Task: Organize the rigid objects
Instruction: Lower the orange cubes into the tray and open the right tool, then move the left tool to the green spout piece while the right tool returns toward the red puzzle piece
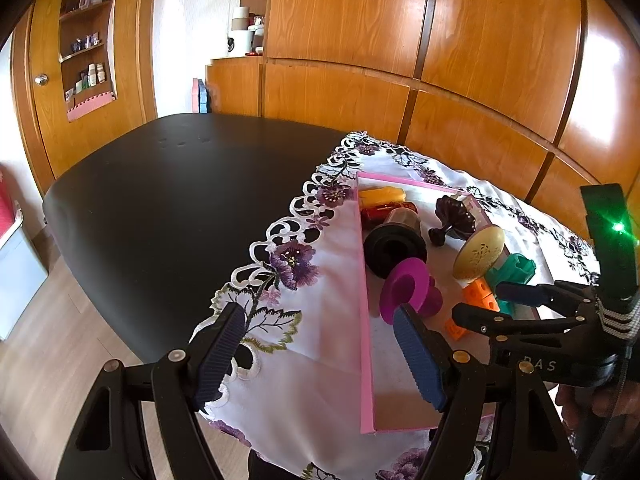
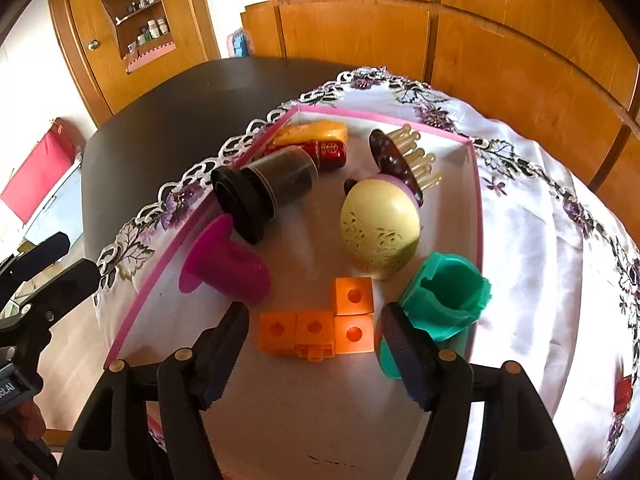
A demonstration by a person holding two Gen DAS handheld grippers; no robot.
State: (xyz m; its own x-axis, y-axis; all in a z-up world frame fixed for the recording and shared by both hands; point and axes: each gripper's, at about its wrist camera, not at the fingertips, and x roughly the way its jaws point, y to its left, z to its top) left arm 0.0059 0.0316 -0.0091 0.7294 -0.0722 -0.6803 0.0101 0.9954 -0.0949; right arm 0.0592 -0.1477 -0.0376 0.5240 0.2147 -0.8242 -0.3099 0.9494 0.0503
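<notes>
Right now your biggest landmark is the pink tray (image 2: 474, 200), lying on the flowered cloth (image 2: 532, 216) that covers one end of the black table (image 1: 168, 184). Everything you are sorting lies inside that tray. Against its left wall lies the black cup (image 2: 260, 188) on its side, mouth toward you. Toward the tray's middle sits the cream egg-shaped jar (image 2: 378, 226), and behind it, toward the far wall, a dark brown brush (image 2: 394, 160) with pale bristles. By the near right wall lies the green holder (image 2: 444, 296), tipped over. Just this side of the black cup lies the magenta funnel-shaped piece (image 2: 228, 266). In the far left corner you have a red can (image 2: 326, 154) and a yellow piece (image 2: 314, 132) beside it. Nearest you, on the tray floor, sit the orange blocks (image 2: 324, 328).

Your right gripper (image 2: 312, 356) hangs over the tray's near end, jaws spread, the orange blocks between them but untouched. Your left gripper (image 1: 320, 356) straddles the tray's left wall, jaws spread and gripping nothing.
</notes>
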